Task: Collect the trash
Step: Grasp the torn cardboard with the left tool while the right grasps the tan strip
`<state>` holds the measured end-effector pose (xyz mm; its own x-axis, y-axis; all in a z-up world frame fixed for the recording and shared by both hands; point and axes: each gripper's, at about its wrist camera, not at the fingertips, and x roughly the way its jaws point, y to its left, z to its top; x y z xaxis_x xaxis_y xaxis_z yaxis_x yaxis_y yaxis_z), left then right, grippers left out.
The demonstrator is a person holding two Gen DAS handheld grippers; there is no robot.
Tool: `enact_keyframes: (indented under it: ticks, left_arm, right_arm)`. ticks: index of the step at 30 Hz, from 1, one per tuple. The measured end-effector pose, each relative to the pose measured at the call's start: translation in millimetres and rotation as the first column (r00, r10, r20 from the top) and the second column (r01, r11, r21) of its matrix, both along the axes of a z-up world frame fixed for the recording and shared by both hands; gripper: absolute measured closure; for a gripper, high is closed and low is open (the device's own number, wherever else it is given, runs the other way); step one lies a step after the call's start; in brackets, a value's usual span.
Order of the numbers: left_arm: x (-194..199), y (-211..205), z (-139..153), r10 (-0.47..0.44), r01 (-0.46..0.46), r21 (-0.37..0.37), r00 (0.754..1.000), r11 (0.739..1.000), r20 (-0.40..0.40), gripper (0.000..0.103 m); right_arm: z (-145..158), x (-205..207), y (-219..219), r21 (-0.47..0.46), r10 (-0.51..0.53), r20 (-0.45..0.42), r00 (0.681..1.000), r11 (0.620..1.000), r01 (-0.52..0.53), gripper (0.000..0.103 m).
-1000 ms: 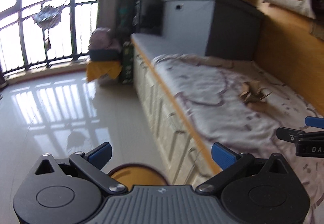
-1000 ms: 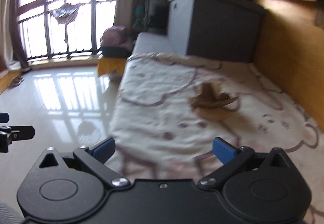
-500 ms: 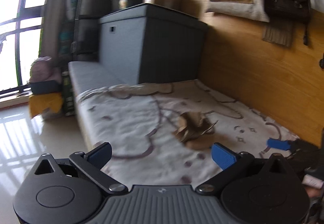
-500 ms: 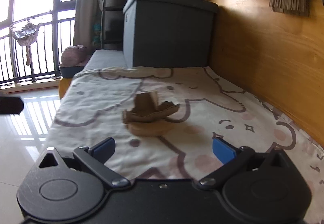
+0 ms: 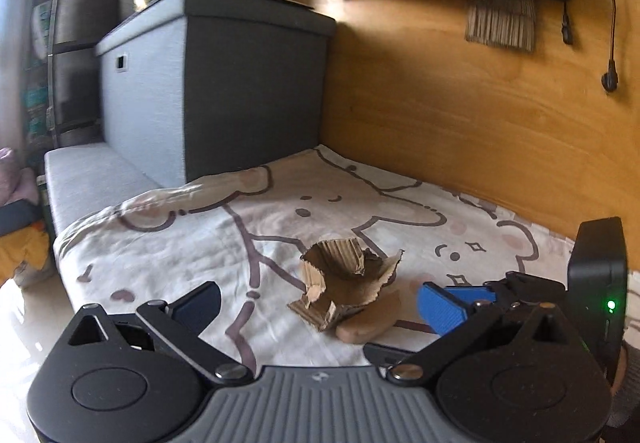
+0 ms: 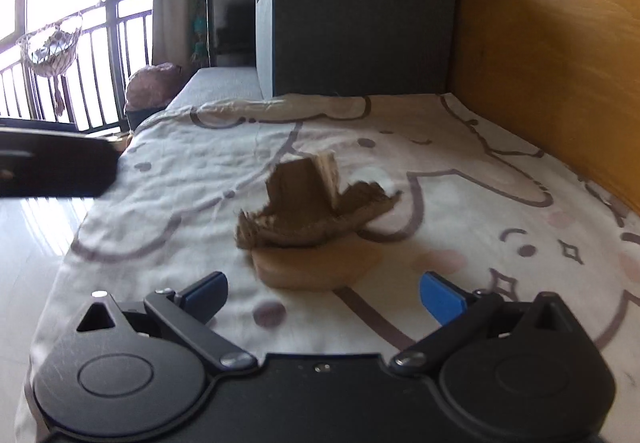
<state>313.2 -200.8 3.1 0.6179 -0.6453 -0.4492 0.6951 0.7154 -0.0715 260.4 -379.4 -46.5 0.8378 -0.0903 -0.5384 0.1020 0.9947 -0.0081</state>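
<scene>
Right wrist view: torn cardboard [image 6: 310, 205] lies ahead of the spread right tool [image 6: 324, 293].

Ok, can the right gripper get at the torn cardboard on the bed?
Probably yes. The right gripper is open, and the cardboard lies straight ahead on the sheet with nothing between; the left gripper is off to the side.

Bed [image 5: 168, 243] under a cartoon-print sheet [image 6: 460, 147], torn cardboard scrap [image 5: 344, 283] lying mid-sheet, grey storage box [image 5: 216, 83] beyond

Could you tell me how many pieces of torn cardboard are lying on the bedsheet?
1: the torn cardboard lies mid-bedsheet, ahead of both open grippers; a second scrap could be hidden underneath it.
</scene>
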Motion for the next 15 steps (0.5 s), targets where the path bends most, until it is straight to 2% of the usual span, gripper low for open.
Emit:
enact_keyframes:
  ticks: [5, 9, 10, 11, 12, 13, 15]
  left_arm:
    - [24.5, -5.8, -9.2, -0.016, 0.015, -0.021, 1.000, 1.000, -0.024, 0.000]
    - [35.6, -12.9, -20.4, -0.046, 0.046, -0.001, 0.999, 0.999, -0.023, 0.000]
    - [37.3, -15.2, -22.1, -0.060, 0.060, 0.008, 0.998, 0.998, -0.017, 0.000]
    - [38.8, -17.6, -24.0, -0.075, 0.075, 0.016, 0.997, 0.997, -0.009, 0.000]
    - [40.1, -19.4, -25.5, -0.086, 0.086, 0.021, 0.996, 0.996, -0.003, 0.000]
    - [40.4, -21.4, -27.2, -0.095, 0.095, 0.021, 0.995, 0.995, 0.004, 0.000]
    - [41.3, -25.3, -30.5, -0.123, 0.123, 0.025, 0.992, 0.992, 0.010, 0.000]
  right_arm:
    - [-11.3, 19.2, 11.5, -0.057, -0.047, 0.017, 0.999, 0.997, 0.048, 0.000]
    - [-19.1, 28.6, 11.6, -0.062, -0.040, -0.027, 0.999, 0.997, 0.038, 0.000]
    - [-18.7, 28.1, 11.3, -0.057, -0.034, -0.024, 0.999, 0.998, 0.033, 0.004]
    - [-18.8, 27.4, 10.6, -0.055, -0.037, -0.021, 0.999, 0.998, 0.036, 0.018]
    - [-18.9, 26.9, 9.0, -0.048, -0.043, -0.018, 0.999, 0.998, 0.042, 0.026]
    - [-18.7, 26.5, 5.8, -0.030, -0.047, -0.016, 0.999, 0.998, 0.047, 0.031]
    - [-18.2, 23.1, -0.1, 0.004, -0.068, -0.007, 0.998, 0.998, 0.068, 0.032]
